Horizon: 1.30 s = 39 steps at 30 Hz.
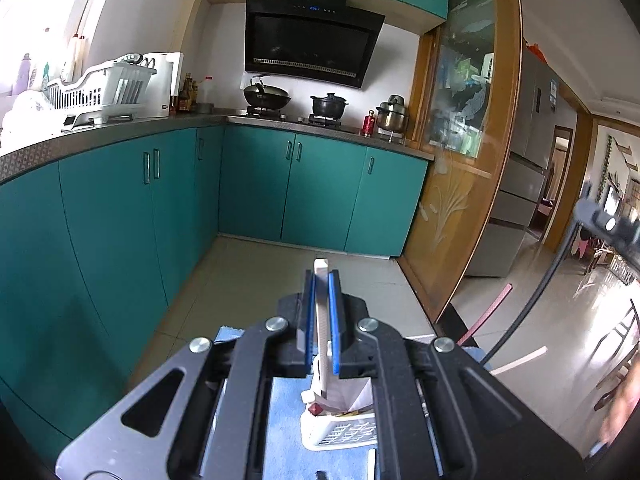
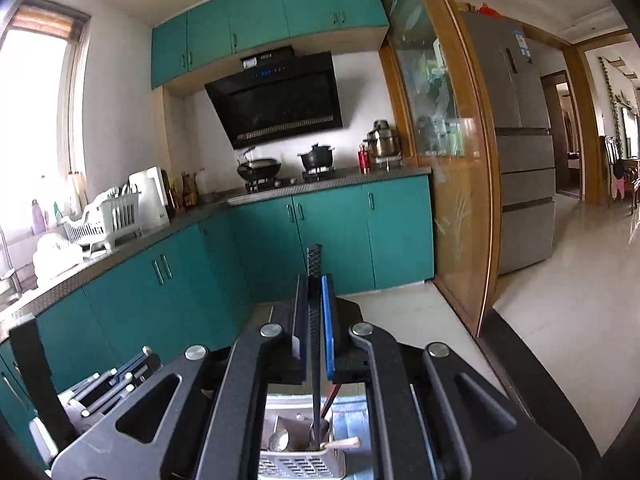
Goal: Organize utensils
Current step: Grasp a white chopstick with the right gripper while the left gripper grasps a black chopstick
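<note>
My left gripper (image 1: 321, 276) is shut on a white flat utensil handle (image 1: 321, 312) that stands upright; its lower end reaches down into a white slotted caddy (image 1: 340, 432) on a blue cloth (image 1: 284, 432). In the right wrist view my right gripper (image 2: 315, 280) is shut on a black textured utensil handle (image 2: 315, 260), also upright, whose shaft drops into a grey slotted utensil holder (image 2: 300, 466) holding spoons and a wooden-handled tool. The other gripper (image 2: 116, 380) shows at the lower left of the right wrist view.
Teal kitchen cabinets (image 1: 160, 200) run along the left and back, with a stove, wok (image 1: 266, 96) and black pot (image 1: 328, 106) on the counter. A dish rack (image 1: 100, 88) stands at left. A glass sliding door (image 1: 460, 160) is on the right, with the dining room beyond.
</note>
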Tool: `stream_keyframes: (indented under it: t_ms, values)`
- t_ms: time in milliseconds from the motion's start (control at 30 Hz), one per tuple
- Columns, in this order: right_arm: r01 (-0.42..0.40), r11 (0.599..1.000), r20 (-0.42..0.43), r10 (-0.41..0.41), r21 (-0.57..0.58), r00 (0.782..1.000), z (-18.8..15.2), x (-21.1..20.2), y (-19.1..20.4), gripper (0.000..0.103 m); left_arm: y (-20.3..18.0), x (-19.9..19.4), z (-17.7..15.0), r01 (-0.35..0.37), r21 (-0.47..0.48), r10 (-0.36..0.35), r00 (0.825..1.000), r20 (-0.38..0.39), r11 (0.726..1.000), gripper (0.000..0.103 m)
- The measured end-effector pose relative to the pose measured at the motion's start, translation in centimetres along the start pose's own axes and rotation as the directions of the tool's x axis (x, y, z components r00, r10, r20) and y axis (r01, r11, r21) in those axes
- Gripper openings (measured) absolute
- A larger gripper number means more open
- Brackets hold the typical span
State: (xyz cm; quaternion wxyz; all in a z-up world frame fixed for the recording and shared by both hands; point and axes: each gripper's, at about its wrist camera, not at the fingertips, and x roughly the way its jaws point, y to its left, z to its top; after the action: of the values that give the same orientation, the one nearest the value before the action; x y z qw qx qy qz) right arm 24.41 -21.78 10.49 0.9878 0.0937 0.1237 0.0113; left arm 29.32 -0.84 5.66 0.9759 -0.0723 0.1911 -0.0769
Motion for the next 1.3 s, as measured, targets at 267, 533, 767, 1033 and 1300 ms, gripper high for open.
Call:
stream_keyframes:
  t_ms: [267,533,767,1033,1300]
  values:
    - [-0.017,0.999,-0.117,0.014,-0.027,0.993,-4.1,1.1,-0.2,0.007,0.8,-0.5,-0.8,-0.011,-0.001,0.011,1.000,-0.025,1.000,0.008]
    - [0.000,0.998,-0.088,-0.005,-0.056,0.996,-4.6,-3.2,-0.3,0.028,2.7,-5.2,0.5,-0.054,0.000,0.054,0.997,0.056,0.999,0.026]
    - [-0.149,0.988,-0.194,0.137,-0.048,0.971,-11.1,-9.4,-0.7,0.046,8.2,-8.9,-5.8,-0.121,-0.035,0.117,0.987,-0.109,0.992,0.042]
    - [-0.117,0.992,-0.690,0.055,-0.043,0.721,-25.4,2.5,2.4,0.048,9.6,-4.1,-15.5,-0.125,-0.037,0.097,0.895,-0.435,0.991,0.046]
    - [-0.076,0.990,-0.724,-0.035,-0.121,0.689,-27.7,3.9,2.9,0.016,6.4,-2.8,-18.1,-0.041,0.007,0.039,0.863,-0.503,0.999,0.051]
